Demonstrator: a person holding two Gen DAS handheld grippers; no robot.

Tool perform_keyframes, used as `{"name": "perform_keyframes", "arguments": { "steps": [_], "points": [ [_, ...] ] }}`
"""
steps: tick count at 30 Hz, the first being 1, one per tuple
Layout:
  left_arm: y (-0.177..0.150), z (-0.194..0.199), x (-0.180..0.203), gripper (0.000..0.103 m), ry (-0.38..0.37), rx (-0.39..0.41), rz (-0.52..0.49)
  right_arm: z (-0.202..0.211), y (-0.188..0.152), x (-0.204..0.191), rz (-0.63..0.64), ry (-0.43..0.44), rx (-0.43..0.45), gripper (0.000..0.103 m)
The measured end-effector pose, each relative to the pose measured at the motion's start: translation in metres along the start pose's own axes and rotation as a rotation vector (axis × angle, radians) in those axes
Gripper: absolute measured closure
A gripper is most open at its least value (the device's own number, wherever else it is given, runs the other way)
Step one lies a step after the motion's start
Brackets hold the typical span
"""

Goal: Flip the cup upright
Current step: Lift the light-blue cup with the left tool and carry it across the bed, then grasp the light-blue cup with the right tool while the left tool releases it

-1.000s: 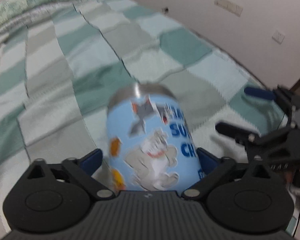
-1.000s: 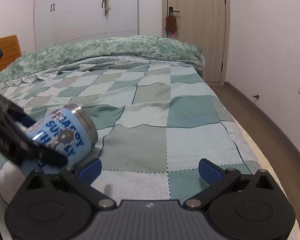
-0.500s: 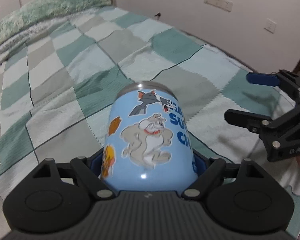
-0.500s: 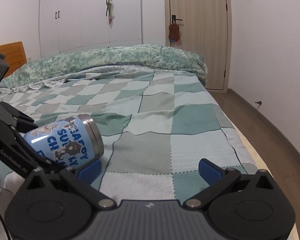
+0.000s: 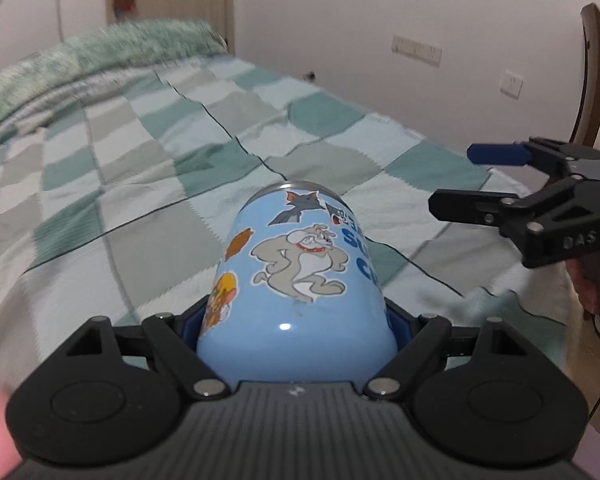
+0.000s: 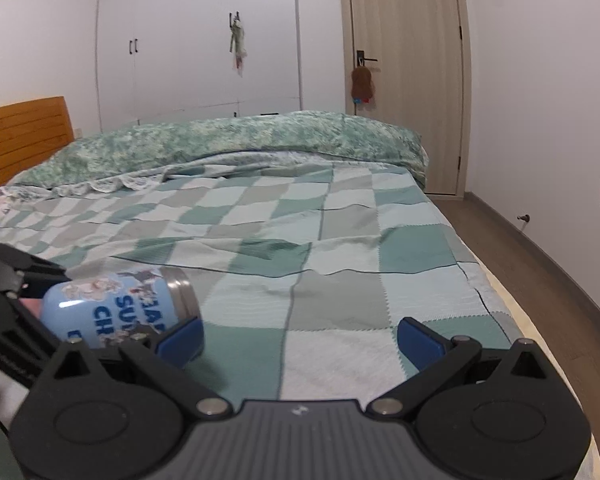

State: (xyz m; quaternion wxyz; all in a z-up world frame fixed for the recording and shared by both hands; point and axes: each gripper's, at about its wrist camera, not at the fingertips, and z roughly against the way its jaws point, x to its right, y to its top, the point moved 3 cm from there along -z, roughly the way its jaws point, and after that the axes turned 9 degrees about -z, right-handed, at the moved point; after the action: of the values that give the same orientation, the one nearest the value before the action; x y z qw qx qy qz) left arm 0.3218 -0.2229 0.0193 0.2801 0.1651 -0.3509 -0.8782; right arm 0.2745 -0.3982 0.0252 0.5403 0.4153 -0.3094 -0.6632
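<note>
Checked green bedspread (image 6: 340, 240) is filling both views. Left gripper (image 5: 296, 320) is clamping the blue cartoon cup (image 5: 300, 272) by its base, the cup lying sideways above the bedspread, steel rim pointing away. Right gripper (image 6: 300, 336) is gaping wide, holding nothing, just beside the cup.

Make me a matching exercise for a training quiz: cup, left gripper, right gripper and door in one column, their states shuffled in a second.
Things:
1. cup
2. left gripper
3. right gripper
4. door

States:
A. open, holding nothing
B. closed, toy hanging on its handle
C. shut on the cup's base
D. on its side, metal rim pointing away over the quilt

Pairs: 1-D, 2-C, 3-A, 4-B
</note>
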Motion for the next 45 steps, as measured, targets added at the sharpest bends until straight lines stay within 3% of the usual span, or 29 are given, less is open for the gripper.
{"name": "perform_keyframes", "arguments": {
  "steps": [4,8,14,21,26,32,33,34,37,41,45],
  "points": [
    [-0.025,0.05,0.026,0.018,0.071,0.074,0.044,0.036,-0.011,-0.015,0.006,0.047,0.015,0.0],
    [-0.051,0.091,0.053,0.018,0.124,0.087,0.125,0.07,-0.024,-0.037,0.035,0.105,0.018,0.0],
    [-0.095,0.132,0.084,0.018,0.269,0.121,0.263,0.109,-0.045,-0.07,0.07,0.199,0.027,0.0],
    [-0.118,0.133,0.105,0.018,0.488,0.174,0.312,0.134,-0.072,-0.086,0.079,0.221,0.026,0.0],
    [-0.13,0.116,0.109,0.018,0.572,0.174,0.335,0.138,-0.088,-0.085,0.088,0.181,0.007,0.0],
    [-0.142,0.094,0.102,0.017,0.588,0.136,0.339,0.141,-0.098,-0.079,0.087,0.151,-0.01,0.0],
    [-0.143,0.095,0.103,0.014,0.587,0.122,0.321,0.142,-0.099,-0.079,0.089,0.148,-0.012,0.0],
    [-0.143,0.096,0.103,0.0,0.579,0.109,0.311,0.143,-0.099,-0.08,0.093,0.148,-0.014,0.0],
    [-0.145,0.12,0.104,0.0,0.578,0.146,0.305,0.147,-0.097,-0.083,0.097,0.153,-0.012,0.0],
    [-0.149,0.171,0.096,0.0,0.512,0.234,0.328,0.15,-0.089,-0.098,0.105,0.19,-0.019,0.0],
    [-0.157,0.203,0.064,0.0,0.481,0.216,0.345,0.135,-0.082,-0.126,0.09,0.254,-0.093,0.0]
  ]
}}
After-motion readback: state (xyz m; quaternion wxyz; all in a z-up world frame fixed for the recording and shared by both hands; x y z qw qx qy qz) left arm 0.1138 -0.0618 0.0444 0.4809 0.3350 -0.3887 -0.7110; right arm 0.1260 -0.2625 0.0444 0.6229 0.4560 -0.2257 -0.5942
